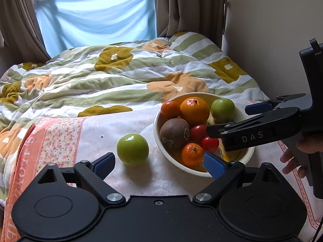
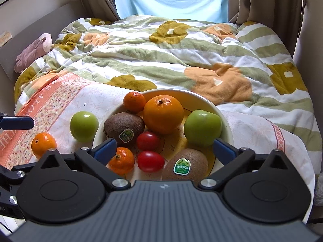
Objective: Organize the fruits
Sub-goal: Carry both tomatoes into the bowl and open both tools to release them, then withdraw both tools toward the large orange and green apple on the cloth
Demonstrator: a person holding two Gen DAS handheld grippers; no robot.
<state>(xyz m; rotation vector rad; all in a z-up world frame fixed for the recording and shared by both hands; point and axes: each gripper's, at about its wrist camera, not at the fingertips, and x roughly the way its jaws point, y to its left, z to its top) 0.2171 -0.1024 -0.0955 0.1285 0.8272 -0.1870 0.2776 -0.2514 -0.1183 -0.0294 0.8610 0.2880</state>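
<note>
A cream bowl [image 2: 201, 98] sits on a floral cloth on the bed. It holds a large orange [image 2: 163, 115], a green apple [image 2: 202, 128], two kiwis [image 2: 124, 129], two red tomatoes [image 2: 150, 161] and two mandarins [image 2: 121, 160]. On the cloth left of the bowl lie a second green apple [image 2: 84, 126] and a loose mandarin [image 2: 44, 144]. My right gripper [image 2: 165, 150] hangs open above the bowl's near side, gripping nothing. My left gripper [image 1: 159, 164] is open too, and the loose green apple [image 1: 132, 149] lies just ahead of it, nearer its left finger. From that side the bowl [image 1: 193, 171] is at the right, with the right gripper [image 1: 227, 120] over it.
A striped flowered quilt [image 2: 161, 60] covers the bed beyond the pink-bordered cloth [image 1: 60, 139]. A plush toy [image 2: 34, 50] lies at the far left by the headboard. Curtains and a blue sheet [image 1: 97, 20] hang behind. A person's hand [image 1: 292, 161] grips the right handle.
</note>
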